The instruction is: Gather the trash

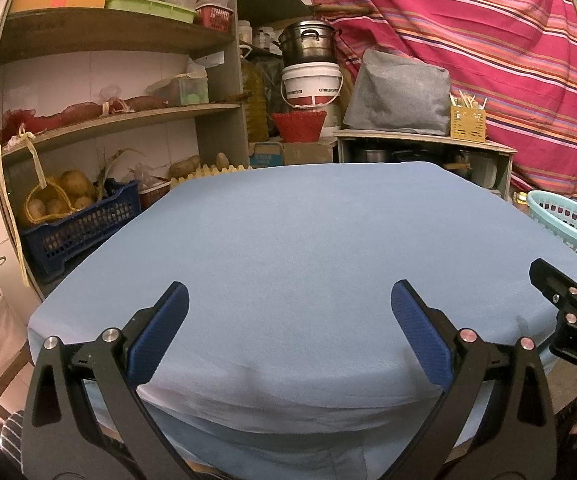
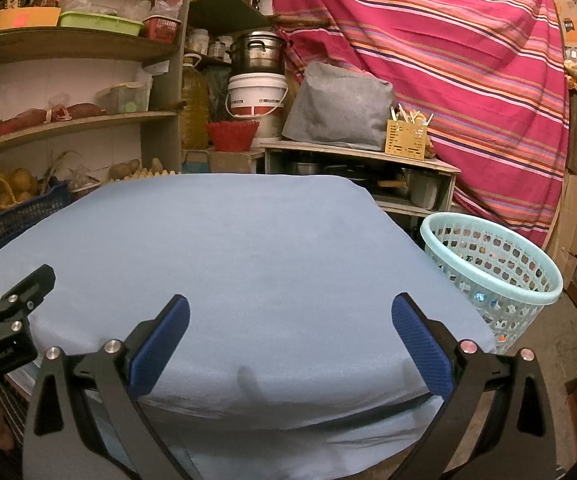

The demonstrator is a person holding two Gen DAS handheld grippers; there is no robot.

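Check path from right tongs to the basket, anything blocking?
Nothing visible. The right tongs hang open over the blue cloth; the basket stands on the floor past the table's right edge, with open space between.

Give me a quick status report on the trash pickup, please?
Left gripper open, nothing held. Right gripper open, nothing held. No trash seen on the blue-covered table; basket stands right of it, bits inside. Nothing in the way.

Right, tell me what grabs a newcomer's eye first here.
The pink striped cloth draped across the back wall dominates. Below it, the pale blue cloth-covered table fills the middle, with the light turquoise perforated plastic basket on the floor at its right.
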